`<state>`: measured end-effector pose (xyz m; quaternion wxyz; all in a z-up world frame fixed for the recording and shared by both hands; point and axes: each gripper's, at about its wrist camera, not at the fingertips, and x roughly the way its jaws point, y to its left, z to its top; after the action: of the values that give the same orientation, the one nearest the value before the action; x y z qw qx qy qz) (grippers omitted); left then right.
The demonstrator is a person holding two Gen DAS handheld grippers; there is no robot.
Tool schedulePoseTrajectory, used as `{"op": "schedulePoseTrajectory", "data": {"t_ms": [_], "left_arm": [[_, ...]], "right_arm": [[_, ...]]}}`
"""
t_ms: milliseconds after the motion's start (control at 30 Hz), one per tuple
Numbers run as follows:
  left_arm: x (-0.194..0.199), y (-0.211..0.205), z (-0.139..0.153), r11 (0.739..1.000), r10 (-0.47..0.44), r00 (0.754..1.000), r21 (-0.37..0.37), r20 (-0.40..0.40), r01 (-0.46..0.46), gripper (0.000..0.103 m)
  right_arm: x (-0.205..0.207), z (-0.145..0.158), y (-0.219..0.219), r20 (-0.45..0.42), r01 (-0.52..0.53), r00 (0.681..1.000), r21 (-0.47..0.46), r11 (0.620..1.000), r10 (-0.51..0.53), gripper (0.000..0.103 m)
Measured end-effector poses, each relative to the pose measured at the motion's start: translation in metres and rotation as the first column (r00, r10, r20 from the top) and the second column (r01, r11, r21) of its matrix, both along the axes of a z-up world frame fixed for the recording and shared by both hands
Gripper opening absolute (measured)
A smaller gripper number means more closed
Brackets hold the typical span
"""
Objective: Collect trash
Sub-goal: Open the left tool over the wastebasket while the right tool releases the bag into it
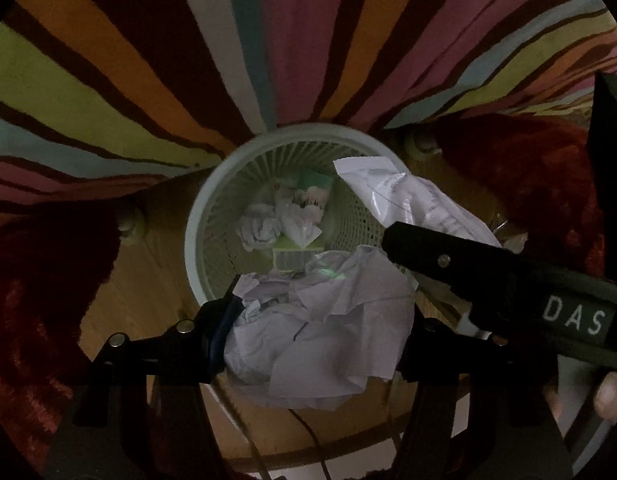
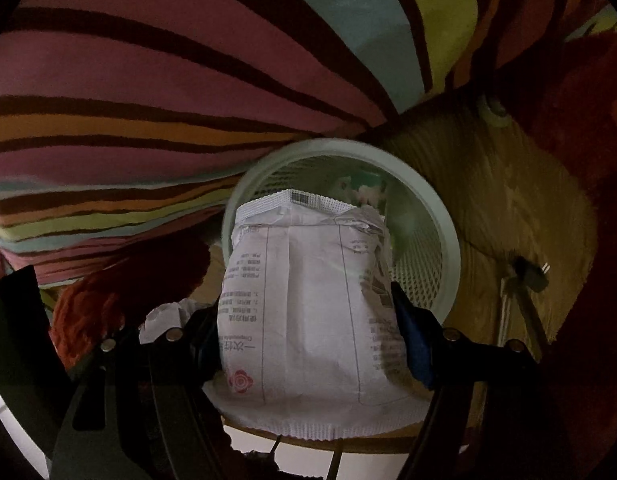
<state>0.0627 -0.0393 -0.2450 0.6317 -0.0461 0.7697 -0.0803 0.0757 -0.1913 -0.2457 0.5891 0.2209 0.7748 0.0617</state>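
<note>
A pale green mesh waste basket (image 1: 196, 236) stands on the wooden floor and holds several crumpled papers and wrappers. My left gripper (image 1: 314, 332) is shut on a crumpled white paper (image 1: 320, 332), held just above the basket's near rim. My right gripper (image 2: 308, 340) is shut on a white printed plastic packet (image 2: 304, 312), held over the basket (image 2: 448, 240). The right gripper's black finger (image 1: 468, 268) and its packet (image 1: 404, 196) also show in the left wrist view, over the basket's right side.
A striped multicoloured cloth (image 1: 188, 60) hangs behind the basket. Dark red fuzzy fabric (image 1: 528, 184) lies on both sides. Round white furniture feet (image 1: 132, 224) stand on the floor. A small dark object (image 2: 528, 276) lies on the wood at right.
</note>
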Motion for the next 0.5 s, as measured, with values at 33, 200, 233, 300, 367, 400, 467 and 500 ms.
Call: {"op": "schedulePoseTrajectory", "data": {"t_ms": [33,200,233,300,367,400,467,500], "left_arm": [[0.000,-0.001,-0.003,1.000,0.000,1.000,0.003,-0.011,0.000,0.061],[0.001,0.000,-0.013,1.000,0.019,0.998,0.004,-0.052,-0.019,0.061],[0.001,0.000,-0.014,1.000,0.024,0.998,0.003,-0.057,-0.024,0.062],[0.002,0.000,-0.017,0.999,0.040,0.997,-0.007,-0.071,-0.041,0.064],[0.003,0.002,-0.022,0.998,0.057,0.994,-0.004,-0.088,-0.057,0.072],[0.003,0.003,-0.025,0.998,0.061,0.993,0.005,-0.098,-0.061,0.076],[0.002,0.005,-0.029,0.998,0.069,0.991,0.011,-0.113,-0.068,0.083],[0.002,0.006,-0.029,0.997,0.074,0.990,0.005,-0.118,-0.074,0.083]], "right_arm": [[0.000,-0.004,-0.001,-0.013,0.005,1.000,0.000,1.000,-0.005,0.070],[0.002,-0.012,0.001,-0.047,0.008,0.999,0.004,1.000,-0.008,0.070],[0.003,-0.012,0.002,-0.053,0.009,0.999,0.006,1.000,-0.008,0.070],[0.004,-0.015,0.003,-0.062,0.012,0.998,0.009,1.000,-0.012,0.071],[0.004,-0.018,0.003,-0.075,0.020,0.997,-0.002,1.000,-0.020,0.082],[0.005,-0.020,0.002,-0.080,0.022,0.997,-0.013,1.000,-0.023,0.090],[0.004,-0.024,-0.002,-0.080,0.034,0.996,-0.026,0.999,-0.036,0.090],[0.004,-0.024,-0.003,-0.077,0.042,0.996,-0.026,0.999,-0.044,0.090]]}}
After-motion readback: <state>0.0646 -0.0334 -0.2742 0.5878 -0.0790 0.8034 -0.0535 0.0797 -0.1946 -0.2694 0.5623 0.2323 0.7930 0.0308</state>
